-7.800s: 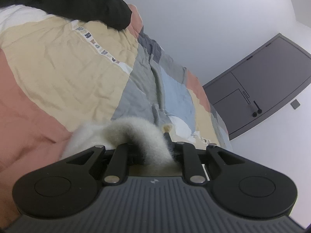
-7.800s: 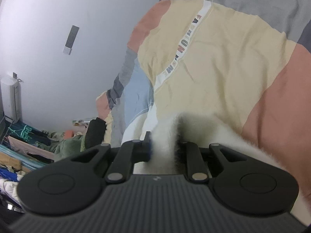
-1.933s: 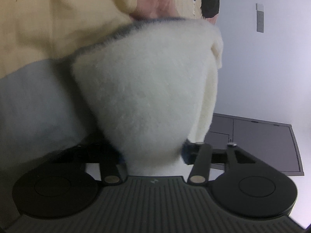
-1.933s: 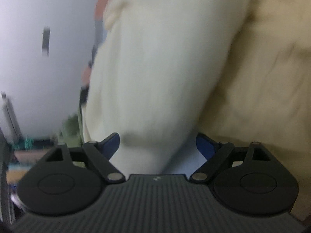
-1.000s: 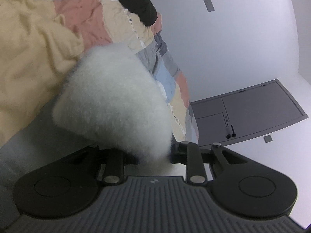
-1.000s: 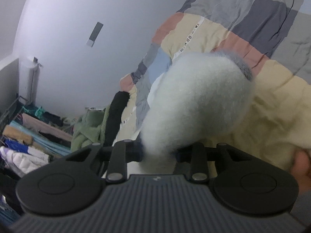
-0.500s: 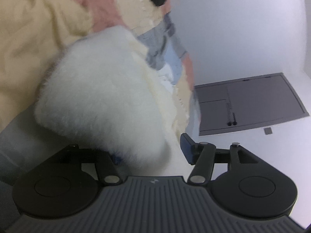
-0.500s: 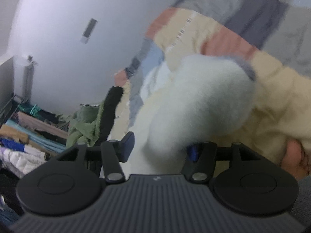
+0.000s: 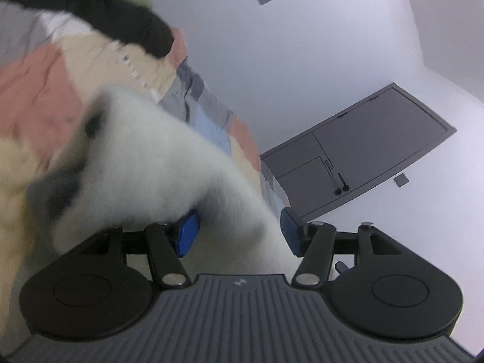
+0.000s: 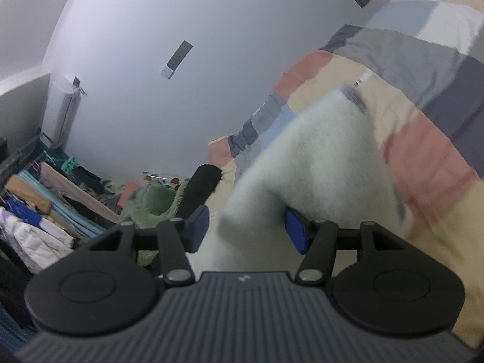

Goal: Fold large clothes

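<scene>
- Since both tools stand part-open with blue pads clear of the cloth, the fleece garment (image 9: 157,163) is judged to be released rather than gripped; its jaws have just been opening on each side, with the fabric between them.
- In the left wrist view, the left tool (image 9: 239,230) is seen with the white pile bulging over its left pad and dropping through the gap, while the right pad stands bare against the wall.
- In the right wrist view, the right tool (image 10: 246,227) is seen with a gap between its left pad and the fleece; contact at the right pad cannot be told, as the pile hides its edge.
- The garment is laid on the bed, on a patchwork quilt (image 10: 423,163), apparently doubled over so that a rounded fold faces each camera.
- Its outer face is thick, long-napped and off-white; a cream, flatter-looking layer (image 9: 12,163) shows beside it at the left edge.
- The quilt is made of flat, creased blocks in salmon, beige, grey and pale blue.
- A black fleece item (image 9: 121,21) lies further up the bed, well apart from the fold.
- Blur softens the garment's edges, so its seams cannot be read.
</scene>
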`<state>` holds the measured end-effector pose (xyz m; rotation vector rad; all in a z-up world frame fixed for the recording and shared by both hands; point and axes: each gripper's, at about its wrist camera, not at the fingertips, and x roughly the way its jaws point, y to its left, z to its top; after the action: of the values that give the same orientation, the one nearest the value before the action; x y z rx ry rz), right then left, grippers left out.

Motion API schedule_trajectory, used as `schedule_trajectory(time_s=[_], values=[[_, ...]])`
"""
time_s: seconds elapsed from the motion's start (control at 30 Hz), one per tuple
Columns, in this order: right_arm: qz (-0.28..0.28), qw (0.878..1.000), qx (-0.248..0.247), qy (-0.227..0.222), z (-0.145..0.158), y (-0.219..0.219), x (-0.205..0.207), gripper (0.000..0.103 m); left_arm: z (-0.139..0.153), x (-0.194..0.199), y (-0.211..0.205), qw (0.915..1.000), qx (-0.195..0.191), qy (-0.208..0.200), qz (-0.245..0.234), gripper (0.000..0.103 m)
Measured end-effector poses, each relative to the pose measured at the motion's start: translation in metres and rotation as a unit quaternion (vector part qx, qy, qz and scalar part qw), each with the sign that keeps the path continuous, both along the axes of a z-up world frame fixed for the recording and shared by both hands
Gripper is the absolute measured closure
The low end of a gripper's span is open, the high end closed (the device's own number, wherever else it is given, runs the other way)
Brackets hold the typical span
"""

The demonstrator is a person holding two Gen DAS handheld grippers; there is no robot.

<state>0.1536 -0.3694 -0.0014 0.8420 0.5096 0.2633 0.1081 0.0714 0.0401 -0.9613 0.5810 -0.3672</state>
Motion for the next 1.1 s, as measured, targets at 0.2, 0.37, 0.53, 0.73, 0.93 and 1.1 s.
schedule_trajectory(time_s=[0.2,0.37,0.53,0.73,0.93,1.1], values=[[0.004,0.998,-0.061,0.018,-0.019,0.012,0.050,0.047,-0.016,0.059,-0.013,0.9966,0.080,0.015,-0.004,0.039],[0.015,0.994,-0.094,0.052,-0.052,0.017,0.086,0.048,-0.048,0.100,-0.015,0.9940,0.102,0.040,-0.002,0.039],[0.033,0.991,-0.120,0.047,-0.072,0.021,0.109,0.048,-0.073,0.118,-0.012,0.9936,0.107,0.037,-0.010,0.041],[0.049,0.985,-0.160,0.038,-0.078,0.031,0.125,0.048,-0.078,0.133,-0.015,0.9909,0.130,0.031,-0.015,0.041],[0.055,0.977,-0.203,0.028,-0.071,0.043,0.120,0.045,-0.069,0.119,-0.019,0.9896,0.143,0.013,-0.011,0.040],[0.053,0.980,-0.190,0.021,-0.061,0.036,0.111,0.045,-0.055,0.102,-0.019,0.9852,0.171,-0.007,-0.002,0.039]])
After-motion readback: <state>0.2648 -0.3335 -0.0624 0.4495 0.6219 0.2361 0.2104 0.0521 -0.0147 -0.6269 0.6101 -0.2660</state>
